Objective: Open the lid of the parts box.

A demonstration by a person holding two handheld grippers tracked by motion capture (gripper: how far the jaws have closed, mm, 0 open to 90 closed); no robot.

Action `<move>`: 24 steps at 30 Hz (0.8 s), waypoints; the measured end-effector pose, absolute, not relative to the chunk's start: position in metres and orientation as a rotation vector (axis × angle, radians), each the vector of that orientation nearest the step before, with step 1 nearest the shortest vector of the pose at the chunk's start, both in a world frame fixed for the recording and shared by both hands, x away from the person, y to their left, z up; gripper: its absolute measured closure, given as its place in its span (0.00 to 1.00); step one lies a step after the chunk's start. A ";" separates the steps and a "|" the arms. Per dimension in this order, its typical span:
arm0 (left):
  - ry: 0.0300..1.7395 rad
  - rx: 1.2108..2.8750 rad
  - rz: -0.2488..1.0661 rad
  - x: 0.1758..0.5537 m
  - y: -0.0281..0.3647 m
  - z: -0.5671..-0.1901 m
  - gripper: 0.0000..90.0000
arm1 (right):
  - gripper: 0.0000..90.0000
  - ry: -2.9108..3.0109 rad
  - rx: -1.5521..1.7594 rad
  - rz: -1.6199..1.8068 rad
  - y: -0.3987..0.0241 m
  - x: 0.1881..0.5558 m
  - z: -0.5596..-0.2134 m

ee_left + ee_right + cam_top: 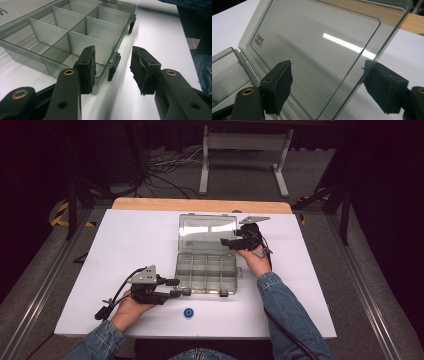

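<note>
A clear grey compartment box [206,270] lies open on the white table [130,240], its lid [207,232] tilted up at the back. My left gripper [175,287] sits at the box's front left corner. In the left gripper view its jaws [112,70] are open and straddle that corner and a black latch [113,67]: one pad overlaps the box [62,32], the other stands clear outside it. My right gripper [226,242] hovers at the lid's right edge. In the right gripper view it [328,85] is open, and the lid [317,50] edge runs between the pads without touching them.
A small blue round piece [188,312] lies on the table near the front edge, just before the box. A wooden strip [200,205] borders the table's far side, and a white metal stand [245,150] is on the floor beyond. A second latch [224,293] sits on the box's front.
</note>
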State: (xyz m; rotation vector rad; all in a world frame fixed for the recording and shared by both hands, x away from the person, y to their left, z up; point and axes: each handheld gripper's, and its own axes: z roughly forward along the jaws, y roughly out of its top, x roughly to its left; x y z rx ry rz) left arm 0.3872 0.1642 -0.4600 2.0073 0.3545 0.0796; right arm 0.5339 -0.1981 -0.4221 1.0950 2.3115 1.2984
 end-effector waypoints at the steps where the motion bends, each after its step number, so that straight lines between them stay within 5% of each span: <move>1: 0.354 2.007 0.080 0.387 0.164 -0.460 0.62 | 0.26 2.313 1.098 1.297 -0.199 0.534 -0.423; 24: 0.354 2.008 0.078 0.387 0.164 -0.460 0.61 | 0.24 2.354 1.171 1.291 -0.201 0.540 -0.436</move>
